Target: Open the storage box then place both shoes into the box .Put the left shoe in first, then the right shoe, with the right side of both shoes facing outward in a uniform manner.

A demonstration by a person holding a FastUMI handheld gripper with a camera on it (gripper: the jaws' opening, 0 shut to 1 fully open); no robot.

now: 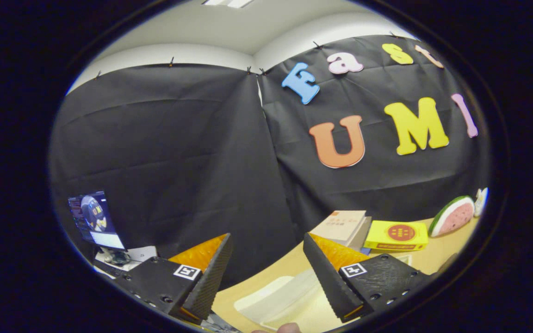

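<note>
So the gripper (266, 273) is held up and tilted, fingers spread wide with nothing between them, just air and a view down onto the table (437, 259). Low down between the fingers, a bit closer to the right one, there's a white box (275, 300) lying on the table, and it looks like a pale lid or flap, but I can't tell from here if it's open or closed. No contact with it, the fingers (208, 277) hang apart from it, above. Right at the bottom, near the box, a fingertip (289, 328) of a person pokes in. Beyond the right finger there's a tan book (343, 225) resting on the table, and just beside it, further right, a flat yellow box (398, 236) with a red round mark on top. Further right again sits a watermelon slice toy (454, 215), standing on its edge, with some small white thing (481, 199) just past it that's too small to make out. Off beyond the left finger, well apart from all that, there's a monitor (95, 219) that's switched on, with some white stuff (132, 256) at its foot that I can't really identify. Behind everything hangs the black cloth wall (178, 152), with a white wall and ceiling light (227, 3) above it.
</note>
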